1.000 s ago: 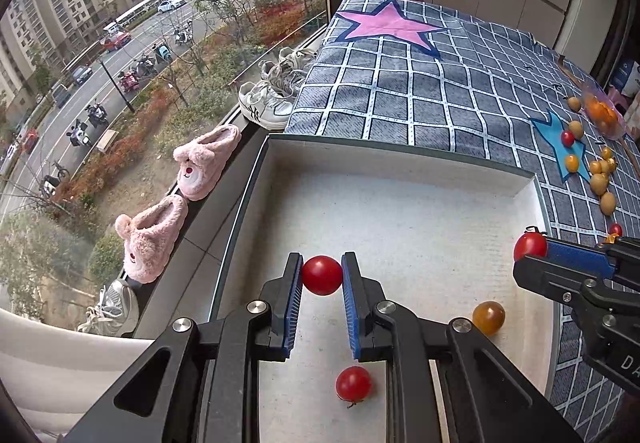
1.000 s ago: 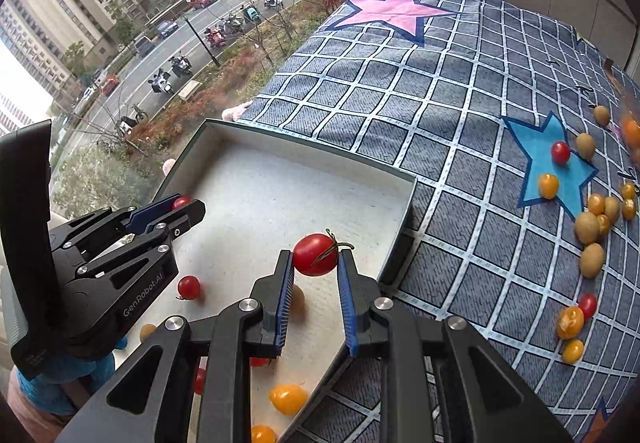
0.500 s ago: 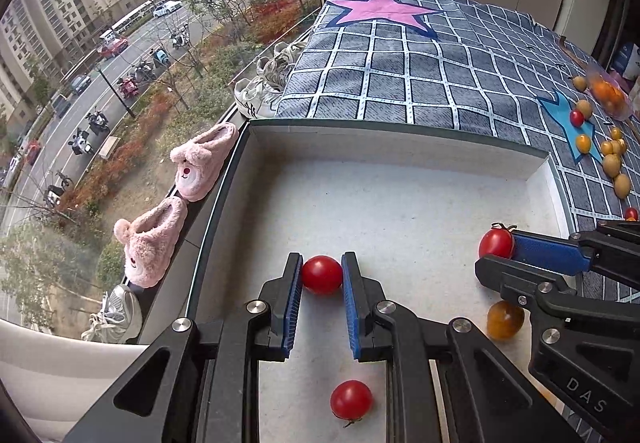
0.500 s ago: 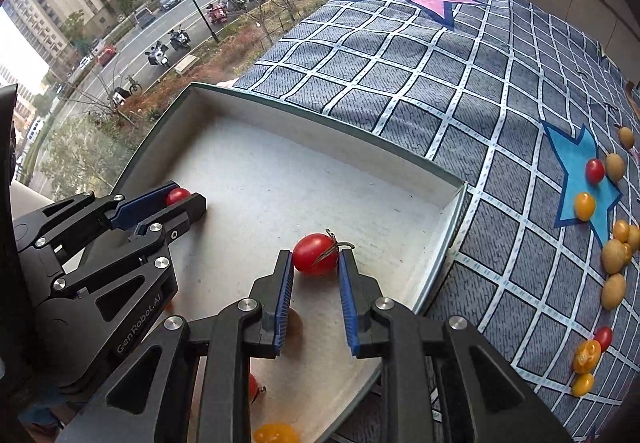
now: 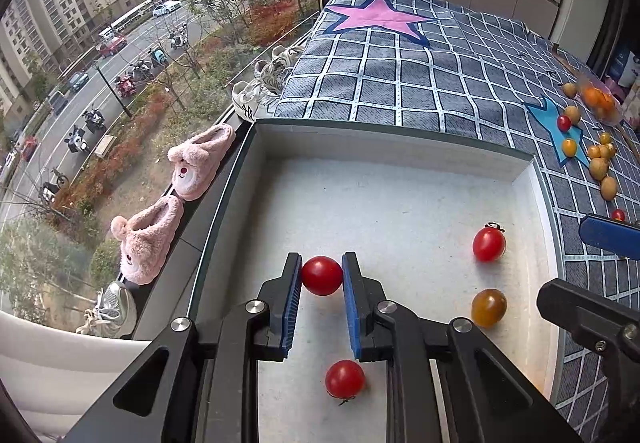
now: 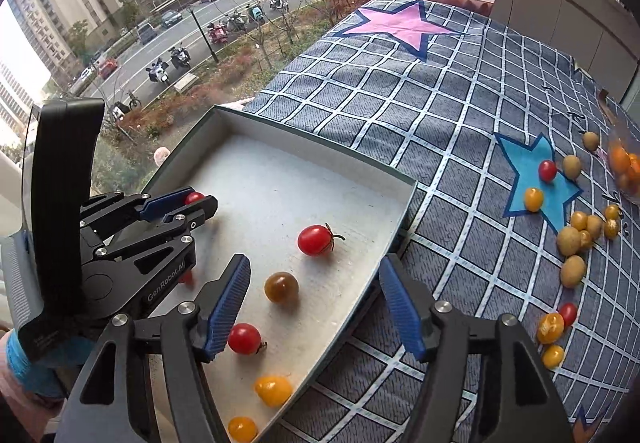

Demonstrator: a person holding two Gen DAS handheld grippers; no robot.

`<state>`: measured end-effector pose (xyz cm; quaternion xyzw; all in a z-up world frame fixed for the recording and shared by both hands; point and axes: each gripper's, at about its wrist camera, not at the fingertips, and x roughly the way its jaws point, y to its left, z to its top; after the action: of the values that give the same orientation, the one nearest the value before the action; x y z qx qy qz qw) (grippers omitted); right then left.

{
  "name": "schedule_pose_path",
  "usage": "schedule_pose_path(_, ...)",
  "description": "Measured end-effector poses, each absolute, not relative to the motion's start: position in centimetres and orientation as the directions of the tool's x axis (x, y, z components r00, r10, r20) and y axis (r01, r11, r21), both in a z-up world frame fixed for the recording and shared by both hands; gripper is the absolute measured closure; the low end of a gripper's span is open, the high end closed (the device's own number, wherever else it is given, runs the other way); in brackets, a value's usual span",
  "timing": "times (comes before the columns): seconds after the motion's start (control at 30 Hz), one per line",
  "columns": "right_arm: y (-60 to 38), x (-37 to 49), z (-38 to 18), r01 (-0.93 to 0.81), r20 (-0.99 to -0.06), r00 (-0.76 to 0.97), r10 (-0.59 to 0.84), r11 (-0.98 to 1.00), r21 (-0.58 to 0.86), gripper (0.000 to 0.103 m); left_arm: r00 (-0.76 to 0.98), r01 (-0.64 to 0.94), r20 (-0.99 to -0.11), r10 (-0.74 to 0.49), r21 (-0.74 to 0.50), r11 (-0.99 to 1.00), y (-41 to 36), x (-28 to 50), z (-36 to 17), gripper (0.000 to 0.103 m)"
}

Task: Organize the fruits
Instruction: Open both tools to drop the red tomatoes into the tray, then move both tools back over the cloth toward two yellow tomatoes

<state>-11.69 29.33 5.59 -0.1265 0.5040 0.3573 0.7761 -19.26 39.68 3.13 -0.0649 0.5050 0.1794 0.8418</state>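
Red and glossy, the stemmed cherry tomato (image 6: 315, 240) that the right gripper (image 6: 314, 307) was pinching half a second ago now lies loose on the white floor of the shallow cardboard box (image 6: 316, 159). The right jaws have gone from pressed on that fruit to widely spread, one blue pad over the box floor and the other out past the box's near rim above the checked blue cloth (image 6: 420, 91). That drop looks finished, so one more fruit counts as sorted and the right gripper is free to fetch another.

The left gripper (image 5: 322, 277) is unchanged: its blue pads pinch a smooth red cherry tomato (image 5: 322, 275), held low over the box floor near the window-side wall and not yet let go.

The released tomato is oval, shiny and unbruised, with a thin green stem curling from one end. Near it in the box lie a brownish tomato (image 6: 281, 287), another red one (image 6: 244, 339) and two yellow ones (image 6: 273, 390) toward the near corner, all apart from each other.

Much remains: a scatter of fruit (image 6: 572, 239), yellow, tan and red, sits on the cloth around the blue star (image 6: 536, 179), well apart from the box.
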Motion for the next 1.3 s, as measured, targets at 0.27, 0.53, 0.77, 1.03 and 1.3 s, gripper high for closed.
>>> schedule_pose_path(0.27, 23.1, -11.6, 6.1, -0.613, -0.862, 0.265, 0.431, 0.766, 0.195, 0.031, 0.541, -0.341, -0.804, 0.246, 0.058, 0.938, 37.0, -20.2, 5.7, 0.019)
schedule_pose_path(0.53, 15.1, -10.6, 4.8, -0.499, -0.866, 0.352, 0.355, 0.854, 0.147, 0.031, 0.598, -0.216, -0.777, 0.195, 0.077, 0.973, 31.0, -19.4, 8.7, 0.019)
schedule_pose_path(0.77, 9.6, -9.5, 2.2, -0.376, -0.882, 0.409, 0.236, 0.924, 0.073, 0.031, 0.603, -0.096, -0.786, 0.137, 0.1, 0.99, 24.2, -17.6, 8.6, 0.019)
schedule_pose_path(1.03, 10.8, -8.5, 0.9, -0.391, -0.859, 0.459, 0.227, 0.92, 0.034, 0.032, 0.558, -0.057, -0.819, 0.137, 0.127, 0.99, 20.7, -16.3, 6.1, 0.019)
schedule_pose_path(1.3, 11.2, -7.3, 0.9, -0.407, -0.836, 0.509, 0.205, 0.913, -0.023, 0.081, 0.541, -0.041, -0.829, 0.142, 0.143, 0.989, 19.4, -15.1, 4.7, 0.019)
